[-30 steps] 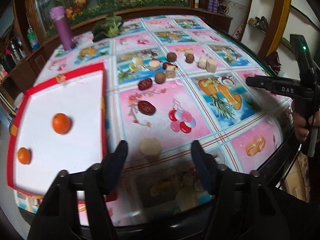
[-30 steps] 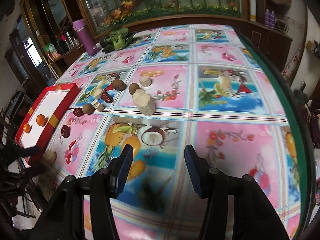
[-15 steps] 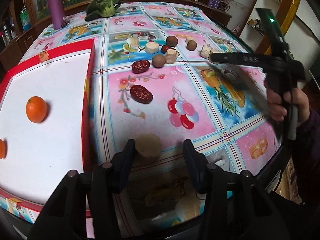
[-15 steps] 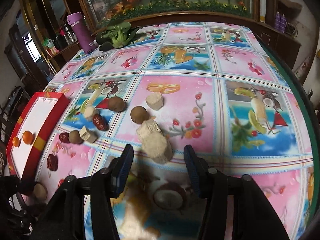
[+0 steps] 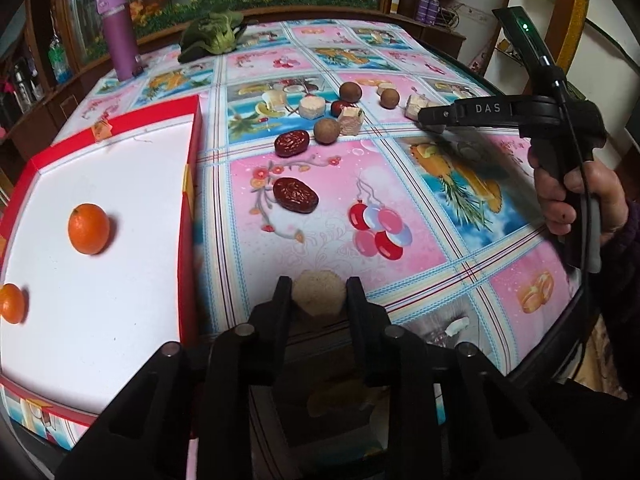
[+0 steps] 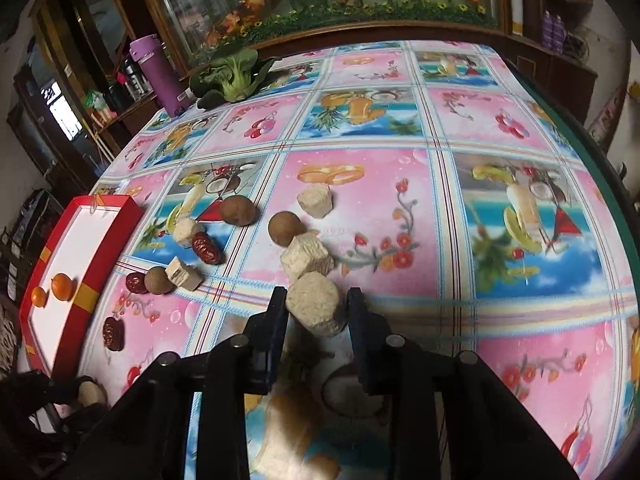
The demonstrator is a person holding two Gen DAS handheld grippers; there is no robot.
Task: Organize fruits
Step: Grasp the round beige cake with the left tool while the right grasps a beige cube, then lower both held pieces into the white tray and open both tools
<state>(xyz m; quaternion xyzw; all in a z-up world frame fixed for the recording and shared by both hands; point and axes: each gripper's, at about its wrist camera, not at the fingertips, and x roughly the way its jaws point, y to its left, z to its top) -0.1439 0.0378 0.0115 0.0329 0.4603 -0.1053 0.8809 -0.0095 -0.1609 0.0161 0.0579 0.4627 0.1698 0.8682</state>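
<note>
Fruits and pale cake-like pieces lie scattered over the picture-printed tablecloth (image 5: 400, 208), and two oranges (image 5: 88, 229) sit inside the red-rimmed white tray (image 5: 192, 184) on the left. White letters "DAS" show on the side of the right gripper (image 5: 424, 114), seen from the left wrist view reaching over the far cluster; no other writing can be read. A round beige cake (image 5: 319, 294) sits between the fingers of the left gripper (image 5: 319, 300) at the near table edge, the jaws closing with both fingers against its sides. In the right wrist view the right gripper (image 6: 318, 312) is closing around a beige cylinder (image 6: 316, 308), its left finger at the piece and a small gap on the right. A second ago both tools stood much wider, the left one with the cake loose between its tips and the right one over bare cloth nearer than the cluster; it has since advanced to the cylinder. Red dates (image 5: 295, 195), brown longans (image 5: 327, 131), a purple flask (image 5: 119, 36) and a green vegetable (image 5: 212, 36) keep their places
</note>
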